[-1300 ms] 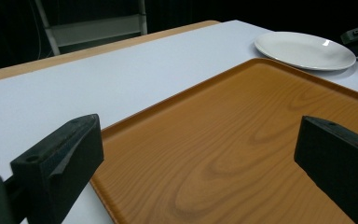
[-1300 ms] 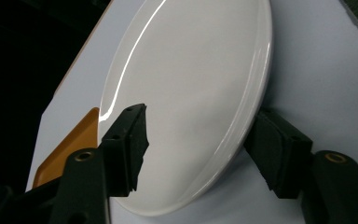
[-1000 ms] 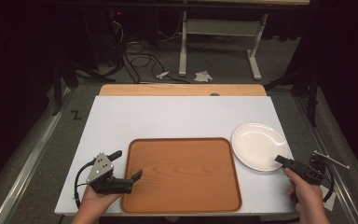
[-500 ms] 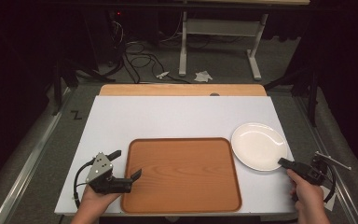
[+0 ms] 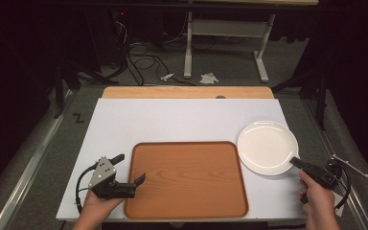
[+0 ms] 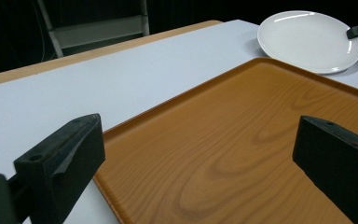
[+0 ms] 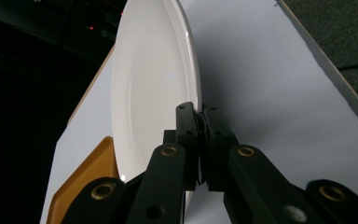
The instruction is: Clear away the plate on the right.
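1. While my right gripper (image 7: 200, 140) stays where it is, its two black jaws have just been closing, and in the right gripper view they now press together on the near rim of the round white ceramic plate (image 7: 151, 84), with the thin edge caught between the pads.

2. I judge this to mean the grasp is made: the plate is pinched rather than merely approached, so the next step can be a lift and a carry, probably towards the rectangular brown wooden tray (image 5: 187, 177).

3. Seen from my right jaws, the plate stretches away ahead of the tips, its rim running straight out from the pinch. The bowl of the plate lies to one side of the jaws, and bare white table top (image 7: 270, 84) lies to the other.

4. From the high view, the right gripper (image 5: 298, 163) meets the plate (image 5: 267, 146) at the edge nearest my hand, and the plate sits flat on the table just beside the tray's far right corner.

5. My left gripper (image 5: 129, 168) holds nothing. Its jaws stand spread wide, one over the table just outside the tray's near left edge, the other over the tray's surface.

6. Ahead of those left jaws the tray (image 6: 242, 140) is bare, and the plate (image 6: 307, 39) lies well beyond them, past the tray's far rim.
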### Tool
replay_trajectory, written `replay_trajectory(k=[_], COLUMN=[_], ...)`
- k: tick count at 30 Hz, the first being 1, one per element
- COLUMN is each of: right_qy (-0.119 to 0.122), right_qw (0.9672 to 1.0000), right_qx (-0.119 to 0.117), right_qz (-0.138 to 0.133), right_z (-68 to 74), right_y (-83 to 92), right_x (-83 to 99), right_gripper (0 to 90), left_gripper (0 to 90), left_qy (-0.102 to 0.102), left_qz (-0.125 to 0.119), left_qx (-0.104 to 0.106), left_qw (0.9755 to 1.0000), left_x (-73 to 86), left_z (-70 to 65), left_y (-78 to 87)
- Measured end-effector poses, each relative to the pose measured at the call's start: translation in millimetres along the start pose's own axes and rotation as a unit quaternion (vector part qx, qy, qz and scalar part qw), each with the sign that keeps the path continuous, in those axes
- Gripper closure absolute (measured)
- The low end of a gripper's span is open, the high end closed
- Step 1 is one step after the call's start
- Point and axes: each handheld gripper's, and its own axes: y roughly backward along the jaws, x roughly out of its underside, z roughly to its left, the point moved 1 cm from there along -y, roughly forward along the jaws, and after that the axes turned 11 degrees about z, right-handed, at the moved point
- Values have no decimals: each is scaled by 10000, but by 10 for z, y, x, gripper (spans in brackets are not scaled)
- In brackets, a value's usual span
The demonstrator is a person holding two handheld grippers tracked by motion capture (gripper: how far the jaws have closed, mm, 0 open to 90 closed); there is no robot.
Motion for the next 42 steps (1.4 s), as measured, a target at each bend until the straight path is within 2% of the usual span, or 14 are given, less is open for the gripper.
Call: replay_trajectory(k=[3, 6, 9, 18, 21, 24, 29, 36, 42], right_qy=[41, 88, 43, -50, -125, -95, -267, -234, -24], right_qw=[10000, 9998, 9998, 9995, 9993, 9988, 9977, 9972, 9972], right_qx=[15, 44, 17, -40, -105, -170, -322, -396, -542], right_qz=[-75, -152, -194, -312, -351, -446, -531, -582, -513], right_z=[24, 39, 24, -34, -36, -45, -72, -36, 52], right_y=[17, 44, 62, 131, 159, 191, 229, 258, 249], right_x=[1, -7, -8, -20, -16, -26, -28, -30, -22], right_gripper=[895, 895, 895, 892, 892, 893, 892, 891, 893], left_gripper=[33, 34, 33, 26, 24, 23, 23, 23, 22], left_qy=[8, 9, -28, 27, -23, -45, -15, -62, -79], left_qz=[-113, -85, -34, -104, -143, -151, -161, -135, -129], left_qx=[-17, 6, 31, 60, 29, 38, 40, 34, 30], left_qw=[9999, 10000, 10000, 9999, 9999, 9999, 9999, 9999, 9999], left_x=[-9, -6, -7, -8, -14, -13, -13, -14, -15], left_z=[-3, -2, -12, -26, -36, -32, -15, -20, -20], left_y=[19, 12, -2, -17, -4, 8, 14, 15, 6])
